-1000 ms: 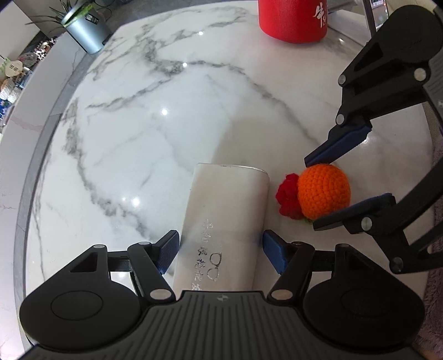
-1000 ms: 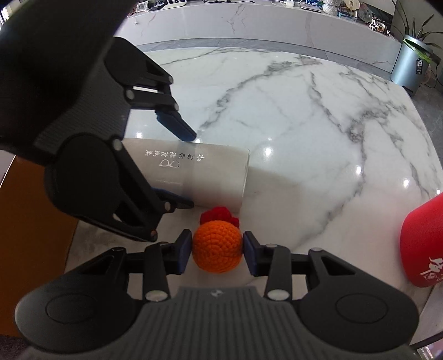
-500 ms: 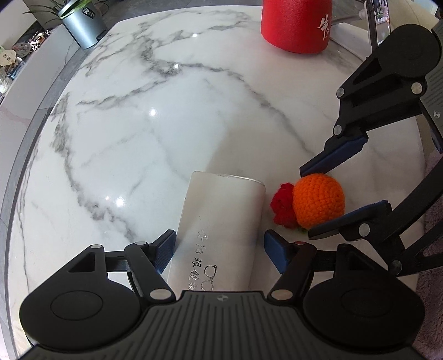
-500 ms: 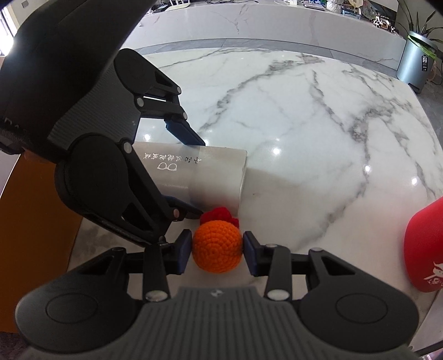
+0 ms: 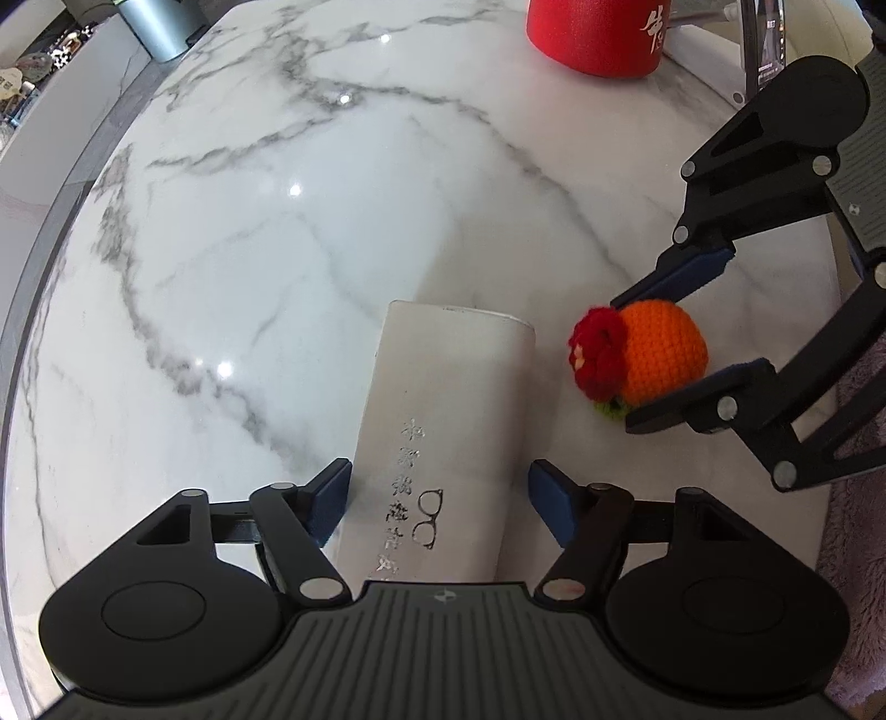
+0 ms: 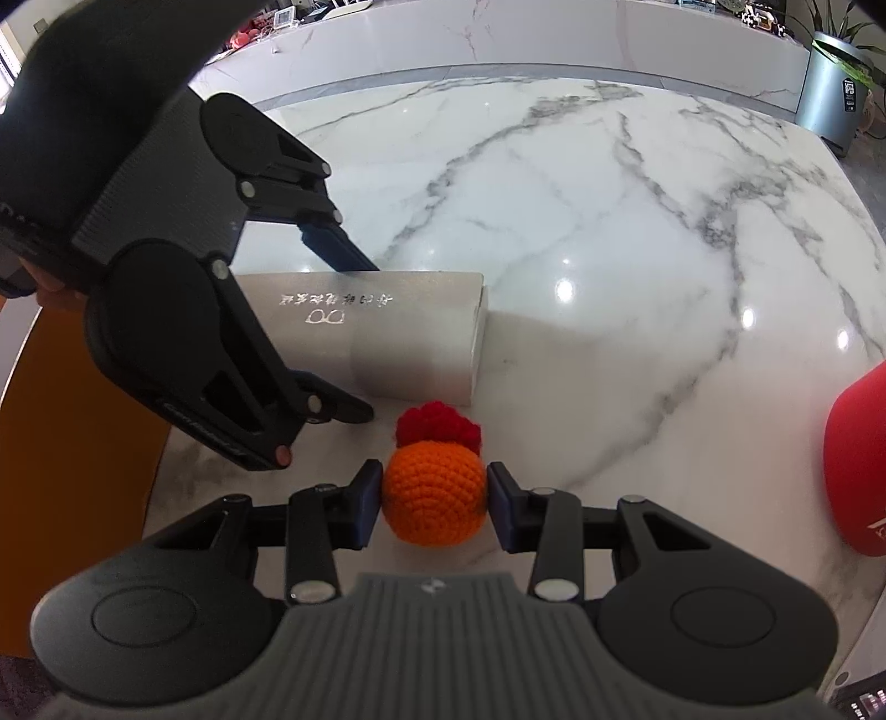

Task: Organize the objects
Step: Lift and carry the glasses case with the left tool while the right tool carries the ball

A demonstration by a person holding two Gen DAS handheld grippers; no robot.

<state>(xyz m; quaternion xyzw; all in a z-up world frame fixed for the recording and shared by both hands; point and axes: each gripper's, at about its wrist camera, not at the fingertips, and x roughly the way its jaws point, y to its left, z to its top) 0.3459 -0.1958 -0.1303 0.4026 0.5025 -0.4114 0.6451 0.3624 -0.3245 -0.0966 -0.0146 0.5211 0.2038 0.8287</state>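
A silver glasses case (image 5: 443, 399) with printed characters lies on the white marble table (image 5: 277, 232). My left gripper (image 5: 437, 487) straddles its near end, pointing steeply down. Its jaws are closing; the left pad meets the case's edge, while a gap shows at the right pad (image 5: 545, 498). Just right of the case is an orange crocheted ball (image 5: 662, 354) with a red flower (image 5: 598, 354). My right gripper (image 6: 434, 495) is shut on the ball (image 6: 434, 498), both pads pressing its sides. In the right wrist view the left gripper (image 6: 357, 338) spans the case (image 6: 410, 332).
A red cylinder (image 5: 598, 33) with white characters stands at the far side of the table, also at the right edge of the right wrist view (image 6: 858, 459). A grey planter (image 6: 830, 94) stands off the table. An orange surface (image 6: 66, 443) borders the table's near edge.
The left gripper's jaws have narrowed a little around the case and its view has tipped slightly. The right gripper keeps its hold on the ball, barely moved.
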